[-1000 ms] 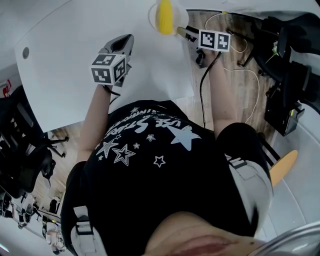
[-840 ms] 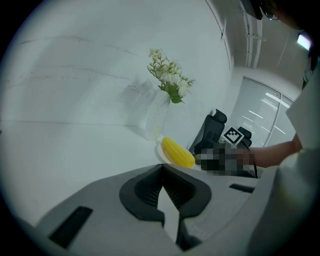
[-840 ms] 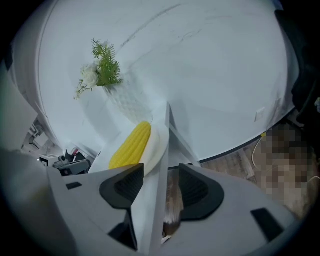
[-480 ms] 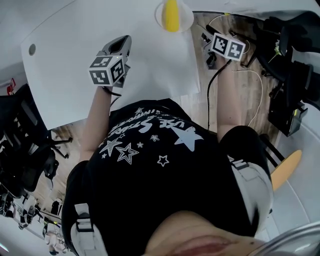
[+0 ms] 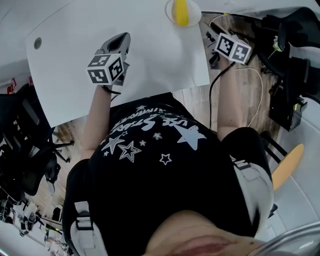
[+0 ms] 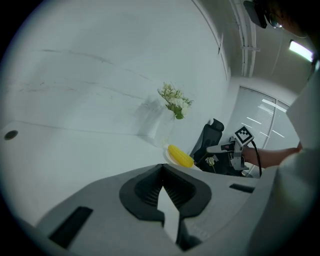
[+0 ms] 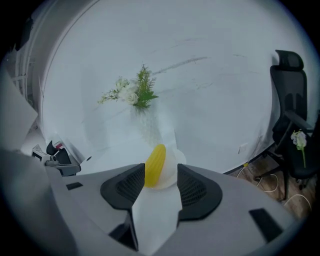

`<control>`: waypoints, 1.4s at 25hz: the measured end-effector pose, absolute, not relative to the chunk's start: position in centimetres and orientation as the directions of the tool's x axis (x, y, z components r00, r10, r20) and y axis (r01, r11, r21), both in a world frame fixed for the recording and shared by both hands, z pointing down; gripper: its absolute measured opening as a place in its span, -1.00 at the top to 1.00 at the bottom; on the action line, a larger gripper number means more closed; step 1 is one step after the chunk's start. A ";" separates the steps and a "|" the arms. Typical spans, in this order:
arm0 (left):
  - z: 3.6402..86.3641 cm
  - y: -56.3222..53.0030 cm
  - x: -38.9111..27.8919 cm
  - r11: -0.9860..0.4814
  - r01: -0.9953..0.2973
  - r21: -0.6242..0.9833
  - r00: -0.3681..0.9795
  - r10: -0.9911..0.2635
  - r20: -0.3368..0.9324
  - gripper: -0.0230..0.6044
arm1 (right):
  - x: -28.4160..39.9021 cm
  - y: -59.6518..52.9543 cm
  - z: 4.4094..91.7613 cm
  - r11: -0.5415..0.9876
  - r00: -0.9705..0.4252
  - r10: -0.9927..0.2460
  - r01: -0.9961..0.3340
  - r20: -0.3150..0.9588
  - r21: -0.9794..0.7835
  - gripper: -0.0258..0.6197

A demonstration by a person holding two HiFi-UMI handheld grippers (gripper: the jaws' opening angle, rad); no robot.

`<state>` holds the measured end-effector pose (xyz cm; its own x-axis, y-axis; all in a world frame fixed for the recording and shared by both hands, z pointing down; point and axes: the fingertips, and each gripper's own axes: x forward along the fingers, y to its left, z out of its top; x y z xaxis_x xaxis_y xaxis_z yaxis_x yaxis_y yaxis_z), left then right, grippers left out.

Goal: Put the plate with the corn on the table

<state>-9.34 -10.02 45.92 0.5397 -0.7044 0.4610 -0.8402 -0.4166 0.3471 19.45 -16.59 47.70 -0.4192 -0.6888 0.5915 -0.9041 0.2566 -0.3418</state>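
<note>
A yellow corn cob (image 5: 180, 11) lies on a small white plate (image 5: 193, 14) that rests on the white table (image 5: 150, 60), close to its right edge. My right gripper (image 5: 214, 39) hangs off that edge over the floor, apart from the plate. In the right gripper view the corn (image 7: 155, 162) and plate (image 7: 171, 172) show beyond the right gripper (image 7: 160, 171), whose jaws stand open. They have just been closing a little with nothing between them. My left gripper (image 5: 120, 44) hovers over the table, shut and empty (image 6: 162, 170). From the left gripper view the corn (image 6: 180, 155) lies ahead.
A vase of white flowers (image 7: 137, 95) stands on the table behind the plate. Black office chairs (image 7: 292, 100) and cables (image 5: 250, 75) occupy the wooden floor to the right. More chairs (image 5: 30, 150) stand at the left. The table has a cable hole (image 5: 38, 43).
My right gripper has drawn back from the plate's rim, rightward and up off the table edge. The plate with the corn stays on the table. The left gripper shifted slightly.
</note>
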 end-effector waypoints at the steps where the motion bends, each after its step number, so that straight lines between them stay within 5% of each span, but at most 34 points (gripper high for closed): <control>1: 45.8 -9.6 -10.0 -0.422 -0.836 0.351 0.546 -0.703 0.456 0.91 | 18.8 -16.1 47.2 0.255 -0.415 -0.695 -0.906 0.588 -0.337 0.29; 9: 44.8 -5.0 -15.3 -0.469 -0.802 0.371 0.596 -0.680 0.428 0.91 | 12.3 -10.3 44.3 0.242 -0.382 -0.736 -0.920 0.559 -0.309 0.35; 23: 43.4 2.2 -26.5 -0.573 -0.728 0.377 0.686 -0.622 0.377 0.91 | -2.4 -1.0 42.7 0.145 -0.251 -0.831 -0.959 0.496 -0.243 0.75; 35: 45.6 7.7 -29.6 -0.694 -0.589 0.415 0.803 -0.444 0.397 0.91 | -9.5 8.9 44.6 0.009 -0.195 -0.835 -0.940 0.514 -0.341 0.90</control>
<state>-29.61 7.67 45.58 0.8033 -0.4443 0.3966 -0.5886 -0.6937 0.4151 -9.49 8.93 44.60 -0.1947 -0.8352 0.5143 -0.9401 0.0093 -0.3407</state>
